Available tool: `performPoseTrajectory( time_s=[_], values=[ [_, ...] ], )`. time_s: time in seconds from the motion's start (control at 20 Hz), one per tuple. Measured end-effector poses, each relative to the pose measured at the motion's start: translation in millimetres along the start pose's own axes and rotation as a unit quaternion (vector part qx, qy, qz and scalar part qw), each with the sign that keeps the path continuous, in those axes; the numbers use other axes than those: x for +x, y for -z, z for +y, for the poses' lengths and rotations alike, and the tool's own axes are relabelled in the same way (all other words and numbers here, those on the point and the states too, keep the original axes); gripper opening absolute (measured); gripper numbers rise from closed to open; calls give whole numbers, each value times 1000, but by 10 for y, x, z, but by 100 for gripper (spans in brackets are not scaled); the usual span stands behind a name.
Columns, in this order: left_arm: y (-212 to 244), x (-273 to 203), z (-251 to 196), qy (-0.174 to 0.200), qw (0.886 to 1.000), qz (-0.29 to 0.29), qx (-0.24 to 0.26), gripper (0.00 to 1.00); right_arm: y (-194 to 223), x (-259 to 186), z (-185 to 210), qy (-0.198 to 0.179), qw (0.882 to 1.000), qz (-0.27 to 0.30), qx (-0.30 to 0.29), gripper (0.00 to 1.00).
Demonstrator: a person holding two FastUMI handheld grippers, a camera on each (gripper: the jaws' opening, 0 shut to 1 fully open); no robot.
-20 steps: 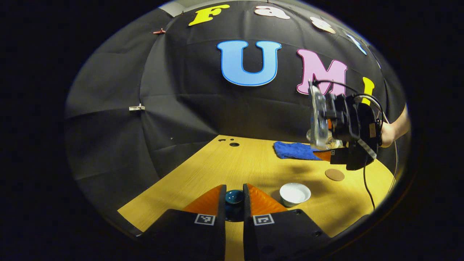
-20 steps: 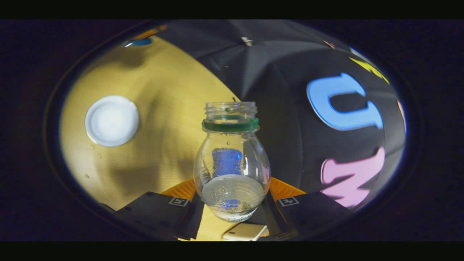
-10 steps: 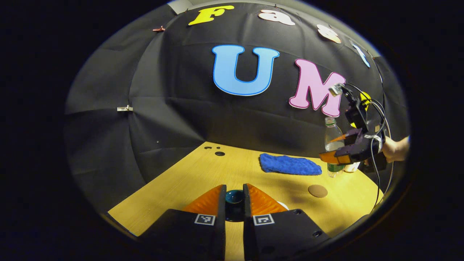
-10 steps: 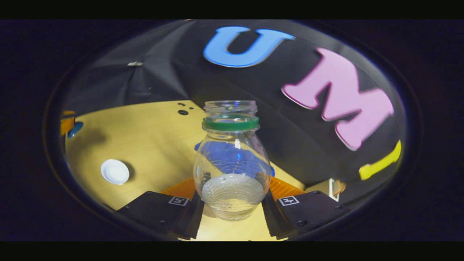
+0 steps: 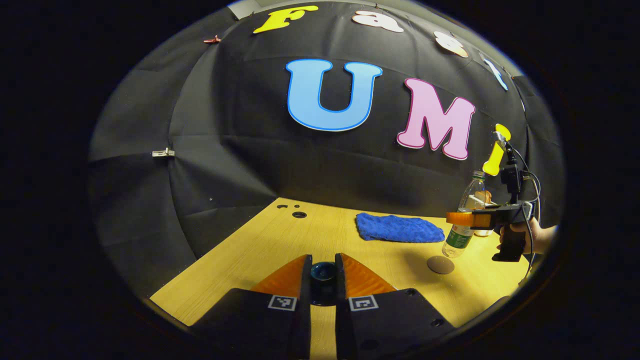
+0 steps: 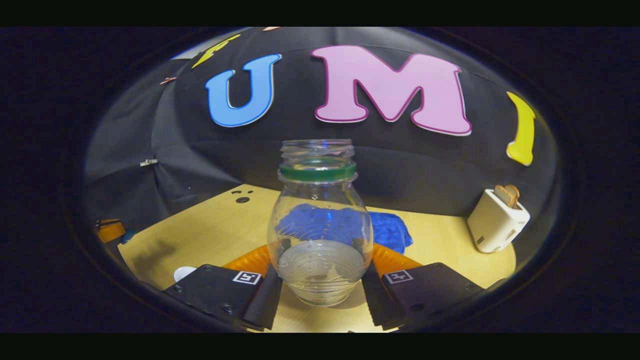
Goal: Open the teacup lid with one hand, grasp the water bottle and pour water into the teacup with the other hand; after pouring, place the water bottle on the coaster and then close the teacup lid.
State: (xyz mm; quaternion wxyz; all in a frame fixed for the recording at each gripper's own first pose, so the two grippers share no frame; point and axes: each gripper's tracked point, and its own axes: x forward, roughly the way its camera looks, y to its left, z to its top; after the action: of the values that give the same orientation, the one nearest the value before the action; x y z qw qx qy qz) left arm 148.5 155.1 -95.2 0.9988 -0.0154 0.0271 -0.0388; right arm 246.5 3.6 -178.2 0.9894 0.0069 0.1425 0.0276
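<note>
In the left gripper view, the left gripper [image 5: 323,272] is closed on a dark blue teacup lid [image 5: 323,271], with both fingers pressing its sides above the wooden table [image 5: 260,250]. Each finger carries a small square black-and-white marker, which holds no readable words. Far to the right, the right gripper [image 5: 462,218] holds the water bottle [image 5: 466,216]; a hand [image 5: 535,236] grips its handle. The bottle stands almost upright, its long axis vertical and slightly tilted, the open mouth up, and its base hangs just above and beside a round brown coaster [image 5: 440,264]. The bottle has a green label, but its writing is too small to read. A blue cloth [image 5: 399,228] lies on the table behind. In the right gripper view, the fingers of the right gripper [image 6: 320,272] press on both sides of the clear bottle [image 6: 320,225], whose green neck ring and open mouth point up, with a little water at the bottom. Here a white toaster [image 6: 496,220] with bread in it stands at the right, and the white rim of the teacup [image 6: 183,273] peeks out beside the left finger. The blue cloth [image 6: 390,231] lies behind the bottle.
</note>
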Motion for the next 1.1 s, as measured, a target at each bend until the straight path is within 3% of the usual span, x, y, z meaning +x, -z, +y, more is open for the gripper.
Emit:
performPoseTrajectory(
  time_s=[0.15,0.2,0.35,0.5,0.65,0.9,1.1],
  values=[
    [54,25,-40,2,1000,-1,9,20,216,88,-139,25,1000,-8,2,74],
    [82,41,-54,1,1000,-2,11,24,286,108,-183,30,999,-9,4,70],
    [121,50,-129,7,1000,-3,12,20,407,156,-255,39,999,-13,28,75],
    [158,59,-187,9,1000,-4,14,24,489,184,-341,51,997,-18,46,76],
    [160,62,-227,11,1000,-6,15,20,467,207,-348,54,997,-28,44,77],
    [239,83,-309,15,1000,1,11,24,536,217,-284,51,998,-23,7,81],
    [301,89,-397,22,1000,5,7,24,601,230,-296,50,999,-12,17,79]
  ],
)
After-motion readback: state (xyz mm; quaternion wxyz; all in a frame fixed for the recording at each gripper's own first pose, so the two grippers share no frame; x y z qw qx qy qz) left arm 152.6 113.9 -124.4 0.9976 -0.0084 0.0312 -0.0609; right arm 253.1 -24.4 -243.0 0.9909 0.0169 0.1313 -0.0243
